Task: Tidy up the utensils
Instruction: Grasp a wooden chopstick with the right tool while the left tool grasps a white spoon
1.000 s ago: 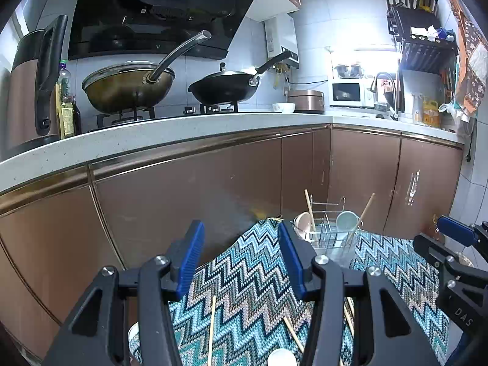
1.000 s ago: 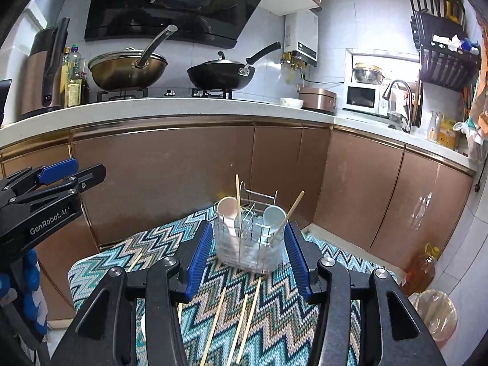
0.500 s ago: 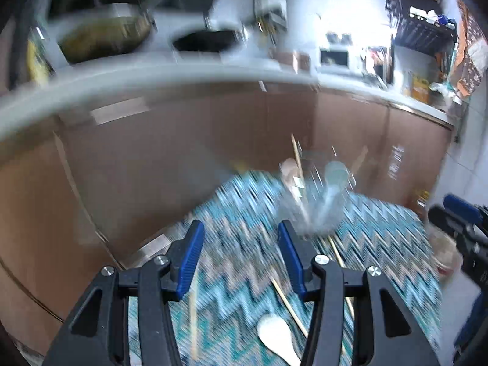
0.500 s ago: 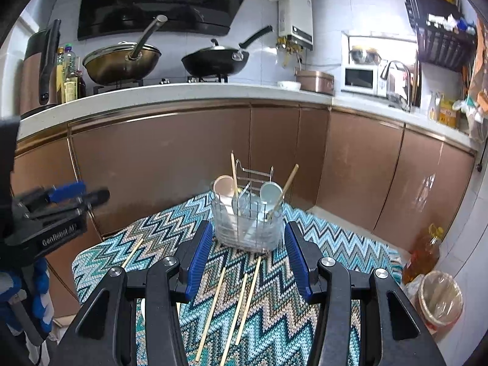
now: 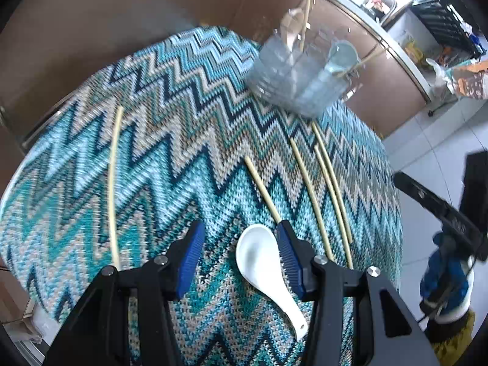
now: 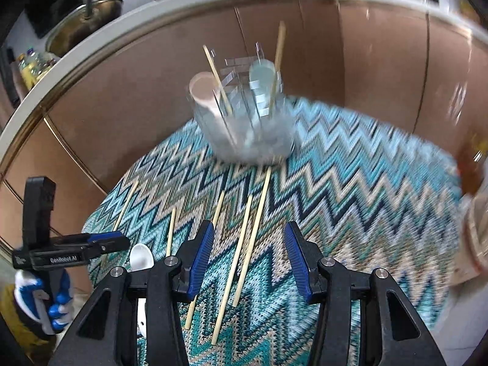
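White spoon [image 5: 261, 259] between open left gripper [image 5: 241, 253] pads, chopsticks [image 6: 244, 244] under right gripper [image 6: 247, 257], jaws closing, nothing pinched

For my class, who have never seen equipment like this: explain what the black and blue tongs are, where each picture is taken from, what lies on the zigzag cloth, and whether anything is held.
No robot here: a person holds a hand tool with a two-finger claw in each hand, and a camera on each tool looks along its fingers. One picture looks past the left claw, the other past the right claw. On the zigzag-patterned knitted cloth lie loose wooden chopsticks and a white ceramic spoon. A clear utensil holder behind them holds more. Neither claw grips anything: the spoon lies between the left claw's open fingers, and the right claw is closing above two chopsticks.
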Demonstrator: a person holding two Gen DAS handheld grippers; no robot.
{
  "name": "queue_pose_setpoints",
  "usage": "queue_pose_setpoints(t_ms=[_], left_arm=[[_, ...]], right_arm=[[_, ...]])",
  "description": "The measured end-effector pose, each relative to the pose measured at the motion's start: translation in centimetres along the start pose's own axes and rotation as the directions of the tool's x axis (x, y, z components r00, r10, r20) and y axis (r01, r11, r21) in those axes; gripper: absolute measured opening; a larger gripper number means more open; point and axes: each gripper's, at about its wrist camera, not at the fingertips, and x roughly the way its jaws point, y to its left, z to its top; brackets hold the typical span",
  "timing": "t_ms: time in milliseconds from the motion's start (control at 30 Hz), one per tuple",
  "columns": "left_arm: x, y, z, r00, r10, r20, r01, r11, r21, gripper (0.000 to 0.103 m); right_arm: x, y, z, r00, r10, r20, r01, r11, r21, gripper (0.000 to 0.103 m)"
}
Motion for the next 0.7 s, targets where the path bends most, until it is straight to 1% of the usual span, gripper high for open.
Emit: queue_pose_setpoints(t_ms=[33,133,200,333,400,467,567,633,700], left_arm=[[0.4,0.0,0.0,1.000,-0.005,-0.012,0.005,1.000,0.004,0.047],[1.6,0.0,0.0,0.999,-0.006,-0.043,0.007,1.000,0.023,0.047],[2.1,0.0,0.0,0.998,-0.006,-0.054,0.008,0.999,0.034,0.042],[2.3,0.1,0.1,0.998,-0.009,-0.054,0.012,0.999,0.052,0.036],[2.5,0.2,0.3,0.998,-0.007,-0.060,0.010,0.998,0.062,0.031],[2.7,0.2,0.3,0.998,-0.002,-0.066,0.007,0.997,0.076,0.028],[3.3,0.1,0.8,0.998,0.004,-0.069,0.002,0.996,0.093,0.024],[3.5,0.1,0.9,0.998,-0.001,-0.070,0.007,0.996,0.093,0.021],[3.7,0.2,1.0,0.997,-0.011,-0.074,0.017,0.996,0.089,0.014]], right_arm=[[0.7,-0.3,0.1,1.000,0.011,-0.019,-0.011,1.000,0.010,0.039],[3.5,-1.2,0.9,0.995,0.041,-0.088,-0.039,0.999,0.034,0.029],[5.4,-1.8,1.9,0.990,0.067,-0.126,-0.061,0.997,0.057,0.027],[8.6,-2.1,3.9,0.981,0.080,-0.175,-0.069,0.995,0.071,0.025],[10.5,-1.9,4.7,0.976,0.066,-0.210,-0.053,0.996,0.066,0.025],[12.2,-1.8,5.2,0.970,0.027,-0.243,-0.014,0.998,0.056,0.025],[13.9,-1.8,5.5,0.959,0.011,-0.283,0.003,0.999,0.050,0.025],[14.1,-1.8,5.7,0.957,-0.001,-0.289,0.015,0.999,0.045,0.020],[14.2,-1.6,5.8,0.954,-0.025,-0.300,0.032,0.999,0.019,0.014]])
